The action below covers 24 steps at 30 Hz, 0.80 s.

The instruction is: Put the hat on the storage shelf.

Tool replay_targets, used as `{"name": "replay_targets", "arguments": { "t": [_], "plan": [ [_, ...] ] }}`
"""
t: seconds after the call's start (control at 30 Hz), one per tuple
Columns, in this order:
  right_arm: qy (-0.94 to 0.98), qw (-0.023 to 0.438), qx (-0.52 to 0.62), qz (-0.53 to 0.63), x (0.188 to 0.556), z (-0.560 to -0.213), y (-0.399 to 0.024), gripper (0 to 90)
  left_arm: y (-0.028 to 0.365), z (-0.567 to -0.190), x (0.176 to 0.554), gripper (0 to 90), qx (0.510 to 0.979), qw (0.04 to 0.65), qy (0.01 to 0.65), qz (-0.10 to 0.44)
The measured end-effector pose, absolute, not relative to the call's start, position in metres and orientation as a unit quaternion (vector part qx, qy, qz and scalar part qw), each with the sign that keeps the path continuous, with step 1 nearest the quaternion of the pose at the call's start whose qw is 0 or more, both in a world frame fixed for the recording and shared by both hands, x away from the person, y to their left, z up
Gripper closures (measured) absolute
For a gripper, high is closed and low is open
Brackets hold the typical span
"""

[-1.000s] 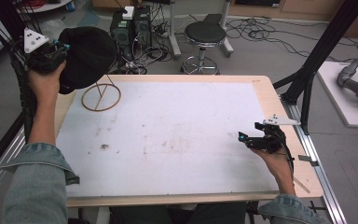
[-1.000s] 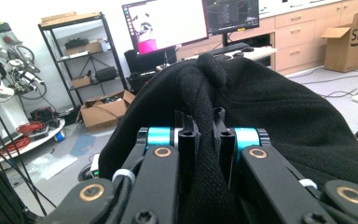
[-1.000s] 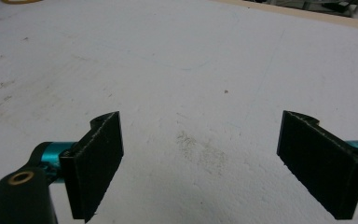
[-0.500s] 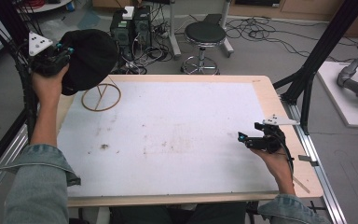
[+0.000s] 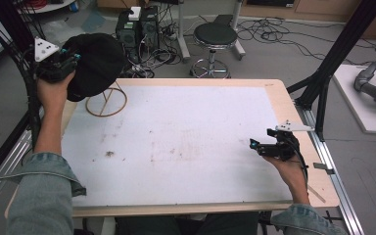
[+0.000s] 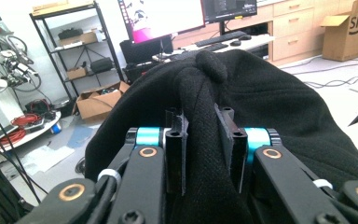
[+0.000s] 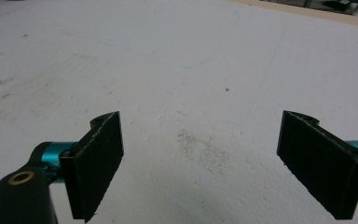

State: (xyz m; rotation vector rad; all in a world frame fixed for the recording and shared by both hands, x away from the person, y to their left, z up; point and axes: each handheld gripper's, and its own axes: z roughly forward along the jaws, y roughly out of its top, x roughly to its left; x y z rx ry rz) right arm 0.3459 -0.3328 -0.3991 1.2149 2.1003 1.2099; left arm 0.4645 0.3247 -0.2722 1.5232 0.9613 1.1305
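1. Left gripper view: the left gripper (image 6: 200, 135) has a fold of the black cap (image 6: 261, 93) running up between its two black jaws. The jaws have just been easing apart, and the pads look barely clear of the cloth, though I cannot tell for sure that they no longer touch it.
2. High view: the left gripper (image 5: 71, 61) is raised over the far-left corner of the table (image 5: 274, 93), held up by the left hand (image 5: 54, 93). The black cap (image 5: 98, 66) hangs over the upright of a wooden stand (image 5: 106, 102), whose ring base sits on the white mat (image 5: 186, 142) just inside that corner.
3. The cap bulges past the table's far edge and over the floor, where computer cases (image 5: 137, 27) and loose cables lie close behind it.
4. Right gripper view: the right gripper (image 7: 200, 158) has its jaws spread wide with bare mat between them.
5. High view: the right gripper (image 5: 259, 145) rests low near the table's right edge, held by the right hand (image 5: 289, 169), well apart from the cap.
6. Open room: the whole middle of the mat between the two grippers lies bare, marked by a few smudges.
7. Beyond the right edge a black frame post (image 5: 323, 98) stands close to the corner; a round stool (image 5: 215, 36) stands past the far edge.
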Motion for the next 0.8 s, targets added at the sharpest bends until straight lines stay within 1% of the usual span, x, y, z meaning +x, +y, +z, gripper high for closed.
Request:
{"name": "replay_targets", "arguments": {
  "t": [0.23,0.33,0.43,0.67,0.73,0.8],
  "plan": [
    [0.755,0.215,0.438,0.437,0.3458,-0.3987,-0.3332,14.2,0.3260,-0.2740,0.4659,70.3,0.628,0.484,0.398,0.461],
    [0.756,0.215,0.437,0.437,0.3459,-0.3987,-0.3332,14.2,0.3260,-0.2742,0.4656,69.6,0.632,0.478,0.399,0.462],
    [0.755,0.215,0.438,0.438,0.3457,-0.3983,-0.3329,14.3,0.3256,-0.2754,0.4658,65.6,0.634,0.475,0.399,0.461],
    [0.756,0.215,0.438,0.437,0.3457,-0.3983,-0.3331,14.2,0.3269,-0.2764,0.4654,63.3,0.633,0.478,0.401,0.458],
    [0.755,0.215,0.438,0.438,0.3457,-0.3983,-0.3328,14.2,0.3272,-0.2764,0.4654,59.4,0.634,0.478,0.400,0.457],
    [0.756,0.215,0.437,0.437,0.3459,-0.3984,-0.3328,14.2,0.3282,-0.2765,0.4654,58.4,0.634,0.480,0.402,0.454]
  ]
}}
